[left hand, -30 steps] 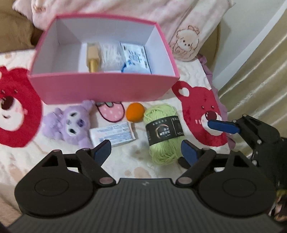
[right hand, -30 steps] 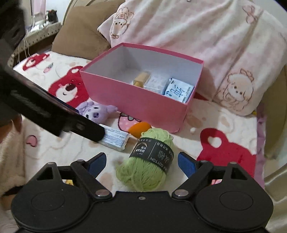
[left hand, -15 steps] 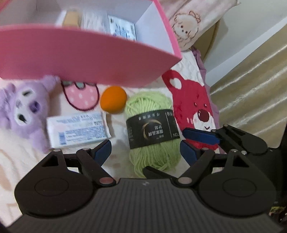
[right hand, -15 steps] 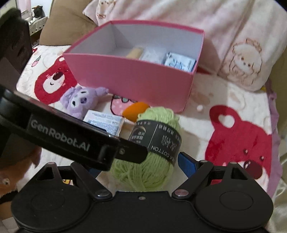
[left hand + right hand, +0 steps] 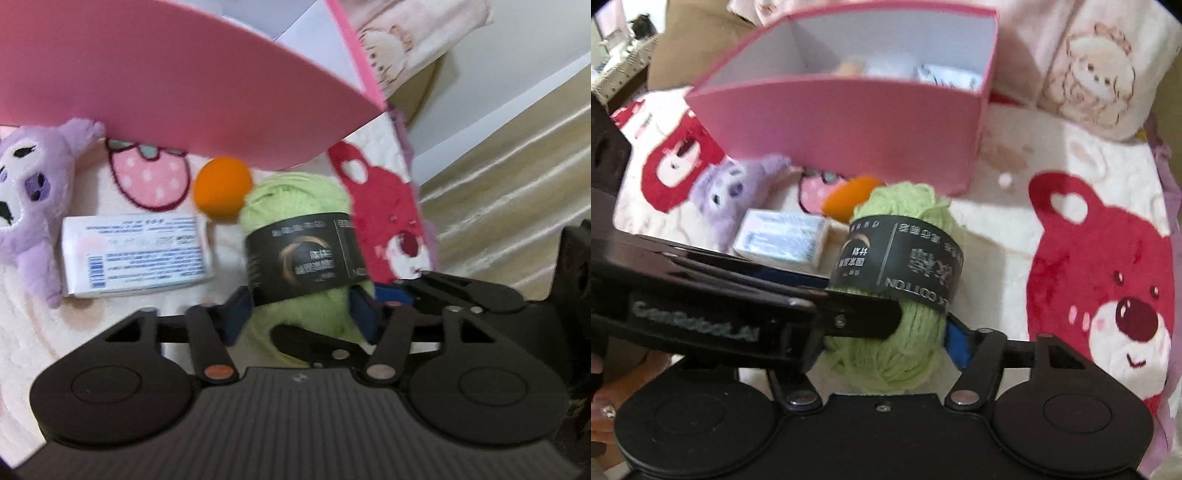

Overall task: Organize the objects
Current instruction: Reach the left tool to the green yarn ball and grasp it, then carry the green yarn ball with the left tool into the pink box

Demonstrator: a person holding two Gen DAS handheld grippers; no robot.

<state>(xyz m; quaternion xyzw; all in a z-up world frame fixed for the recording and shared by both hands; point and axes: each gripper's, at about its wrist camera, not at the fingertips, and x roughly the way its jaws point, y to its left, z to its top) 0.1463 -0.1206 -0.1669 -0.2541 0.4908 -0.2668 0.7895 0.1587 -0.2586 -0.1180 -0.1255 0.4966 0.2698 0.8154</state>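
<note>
The left gripper (image 5: 301,312) has its jaws pressed on the green yarn ball (image 5: 299,240) lying on the bed (image 5: 1015,229) before the pink box (image 5: 849,122), while the right gripper (image 5: 886,332) straddles it, grip unclear.

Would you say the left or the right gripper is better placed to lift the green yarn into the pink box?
Probably left: the left gripper has pads against both sides of the green yarn. The right gripper shows only one pad beside it; its other is hidden behind the left gripper.
</note>
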